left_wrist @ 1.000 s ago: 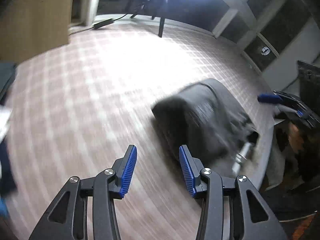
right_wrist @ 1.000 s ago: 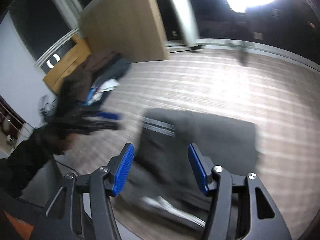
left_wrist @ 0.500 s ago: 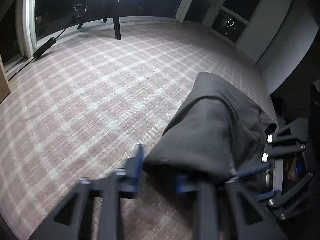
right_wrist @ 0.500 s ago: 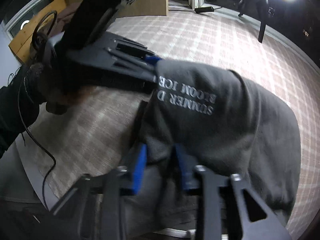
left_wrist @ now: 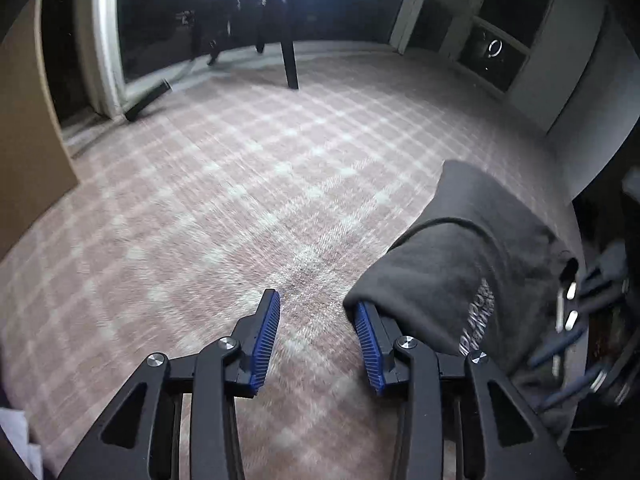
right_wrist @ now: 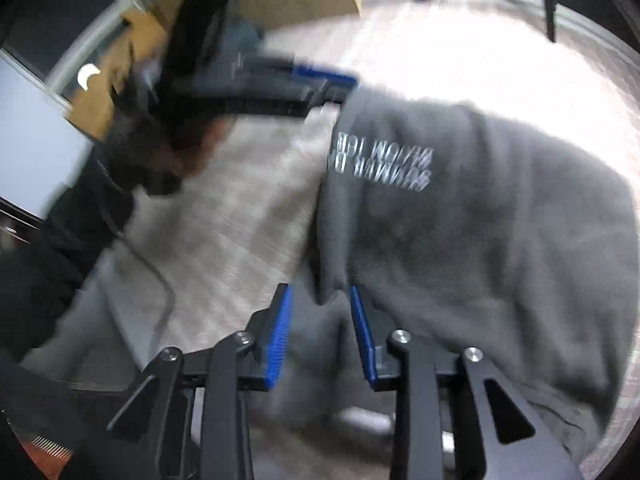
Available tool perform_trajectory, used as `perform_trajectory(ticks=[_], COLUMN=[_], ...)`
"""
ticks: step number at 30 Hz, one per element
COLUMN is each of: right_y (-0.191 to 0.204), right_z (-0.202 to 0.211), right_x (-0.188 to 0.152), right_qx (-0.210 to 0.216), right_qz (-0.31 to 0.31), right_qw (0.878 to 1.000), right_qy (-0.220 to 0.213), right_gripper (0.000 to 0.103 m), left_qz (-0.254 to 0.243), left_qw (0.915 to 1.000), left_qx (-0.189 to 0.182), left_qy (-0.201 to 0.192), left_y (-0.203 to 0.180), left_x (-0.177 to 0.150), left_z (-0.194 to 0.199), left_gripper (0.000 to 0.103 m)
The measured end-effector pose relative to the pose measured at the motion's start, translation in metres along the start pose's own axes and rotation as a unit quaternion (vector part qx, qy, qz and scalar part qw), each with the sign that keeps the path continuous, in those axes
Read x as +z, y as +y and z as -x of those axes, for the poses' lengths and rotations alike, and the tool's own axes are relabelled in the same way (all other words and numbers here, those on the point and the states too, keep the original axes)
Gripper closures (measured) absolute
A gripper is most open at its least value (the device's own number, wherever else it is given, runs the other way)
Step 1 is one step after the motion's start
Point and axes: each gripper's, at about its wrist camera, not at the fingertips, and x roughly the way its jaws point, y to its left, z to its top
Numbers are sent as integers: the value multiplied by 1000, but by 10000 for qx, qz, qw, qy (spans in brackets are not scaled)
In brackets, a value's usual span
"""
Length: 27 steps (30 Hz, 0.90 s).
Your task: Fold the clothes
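Grey garment (left_wrist: 460, 264) draped over right finger of left gripper (left_wrist: 318, 334).

My left gripper (left_wrist: 316, 336) and right gripper (right_wrist: 320, 332): black frames, blue ribbed pads. Garment (left_wrist: 460, 264) is dark grey w/ white lettering. Under it, tablecloth (left_wrist: 240, 200) is dusty pink w/ pale plaid checks. Beyond the cloth's far-left edge, a tan board (left_wrist: 24, 140).

Looking like a home room at night: plaid cloth (left_wrist: 240, 184) covering the work surface, dark windows (left_wrist: 168, 20) reflecting, wooden furniture (right_wrist: 112, 80) standing behind.
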Motion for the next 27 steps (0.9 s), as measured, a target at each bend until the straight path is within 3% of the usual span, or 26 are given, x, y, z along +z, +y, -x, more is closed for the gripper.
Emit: perform_trajectory(ticks=[1, 2, 4, 6, 9, 11, 15, 17, 18, 20, 21, 22, 26, 27], right_y=[-5, -10, -36, -71, -118, -143, -173, -176, -177, -180, -184, -187, -195, -200], right_z=[7, 13, 26, 36, 19, -2, -38, -52, -57, -62, -58, -46, -13, -15], right_x=[-1, -1, -3, -5, 0, 12, 24, 27, 26, 25, 22, 17, -7, -12], right_qx=[54, 107, -86, -384, -382, -348, 432, 629, 644, 708, 805, 924, 1055, 1001], right_qz=[-32, -64, -195, -371, -698, -989, -1457, -1547, -1574, -1646, -1690, -1721, -1805, -1897], right_qw=[10000, 9999, 9995, 9977, 9961, 9943, 9881, 9853, 9846, 9831, 9818, 9805, 9760, 9749], right_qy=[-38, -77, -237, -414, -383, -195, 242, 369, 397, 375, 335, 231, -612, -599], right_gripper=[68, 56, 49, 49, 53, 53, 53, 53, 57, 76, 80, 93, 99, 101], left_qz=[21, 50, 180, 531, 1423, 1643, 1607, 1888, 2043, 2206, 2261, 2301, 2204, 2330], left_qw=[10000, 10000, 9997, 9982, 9880, 9846, 9849, 9793, 9761, 9729, 9719, 9712, 9739, 9711], left_qx=[17, -1, -86, -125, -536, -591, -388, -460, -510, -514, -526, -528, -502, -500], left_qy=[-39, -80, -160, -254, -263, -48, 511, 566, 543, 458, 396, 326, -208, -106], left_y=[-3, -8, -16, -12, 2, -2, -18, -13, -9, -6, -7, -9, -22, -18], left_x=[1, 2, 6, 7, 9, 15, 19, 19, 18, 20, 20, 21, 18, 14], left_z=[3, 8, 16, 28, 31, 12, -20, -33, -34, -33, -33, -31, -5, -13], left_gripper=[70, 70, 67, 67, 67, 68, 68, 69, 69, 78, 96, 96, 97, 97])
